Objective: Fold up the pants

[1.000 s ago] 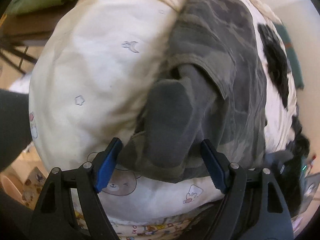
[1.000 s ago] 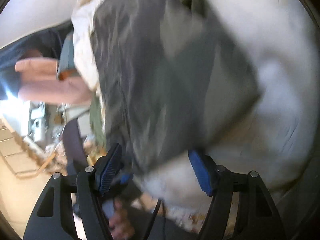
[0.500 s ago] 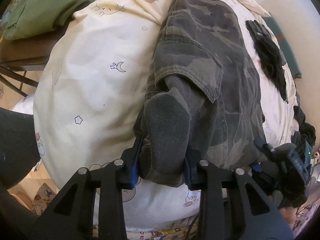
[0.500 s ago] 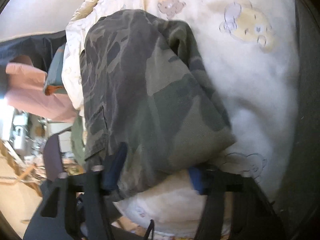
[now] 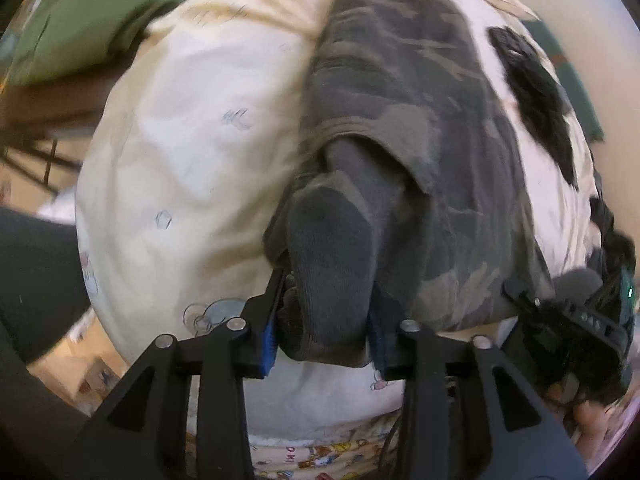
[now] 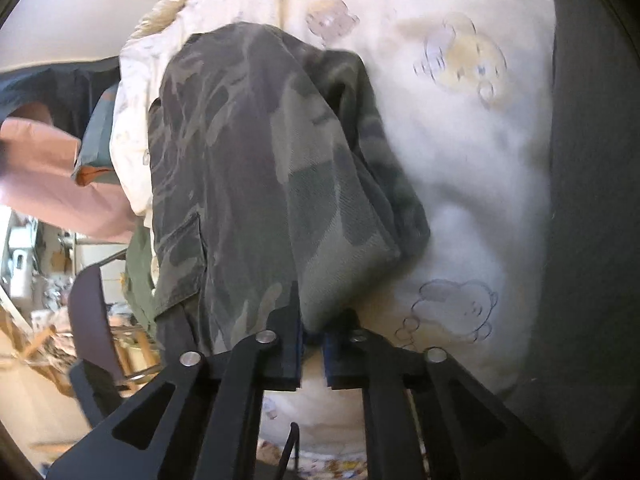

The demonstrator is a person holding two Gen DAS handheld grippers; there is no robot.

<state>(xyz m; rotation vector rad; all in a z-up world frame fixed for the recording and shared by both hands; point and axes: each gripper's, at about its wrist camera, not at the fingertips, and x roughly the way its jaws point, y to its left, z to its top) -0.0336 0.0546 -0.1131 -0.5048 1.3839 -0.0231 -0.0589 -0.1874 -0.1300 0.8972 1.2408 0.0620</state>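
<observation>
Cream bedding (image 5: 192,168) lies bare beside the pants (image 5: 420,128); left gripper (image 5: 322,344) clamps their grey cuff, right gripper (image 6: 312,344) apparently pinches a near corner.

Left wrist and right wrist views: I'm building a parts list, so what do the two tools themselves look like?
Both look alike. The left tool has matte black angular linkage arms with triangular cut-outs, silver rivets at the joints and blue pads on its fingers. The right tool matches, its blue pads barely showing, with a thin dark cable below it.

A home bedroom; cartoon-bear bedsheet (image 6: 472,128), pink pillow (image 6: 44,184), cluttered furniture (image 6: 36,264) beside the bed
</observation>
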